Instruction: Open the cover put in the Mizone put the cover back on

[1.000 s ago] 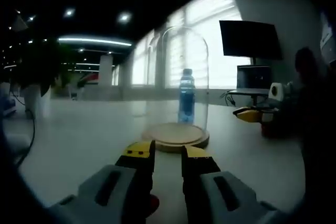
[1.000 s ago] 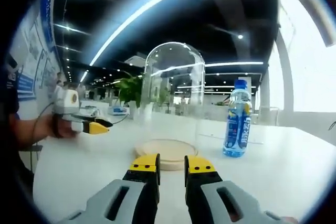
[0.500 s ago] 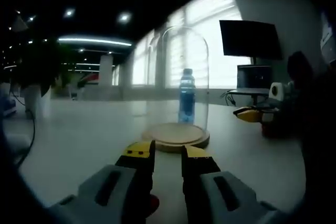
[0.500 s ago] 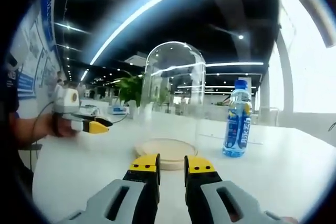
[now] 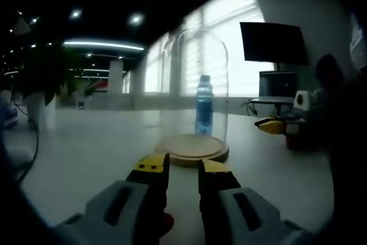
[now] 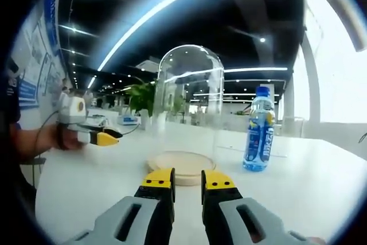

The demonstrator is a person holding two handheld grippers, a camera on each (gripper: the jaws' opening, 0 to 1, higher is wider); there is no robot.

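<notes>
A clear glass dome cover stands on a round wooden base on the white table. The blue Mizone bottle stands upright on the table to the right of the dome, outside it. In the left gripper view the bottle shows through the glass, behind the dome. My left gripper hovers just short of the base, jaws close together with nothing between them. My right gripper sits low before the dome and base, jaws likewise close and empty. Each gripper also shows from the side: left, right.
The white table spreads wide around the base. A dark monitor stands at the far right edge. A potted plant sits behind the dome. A person's hand holds the left gripper at the table's left side.
</notes>
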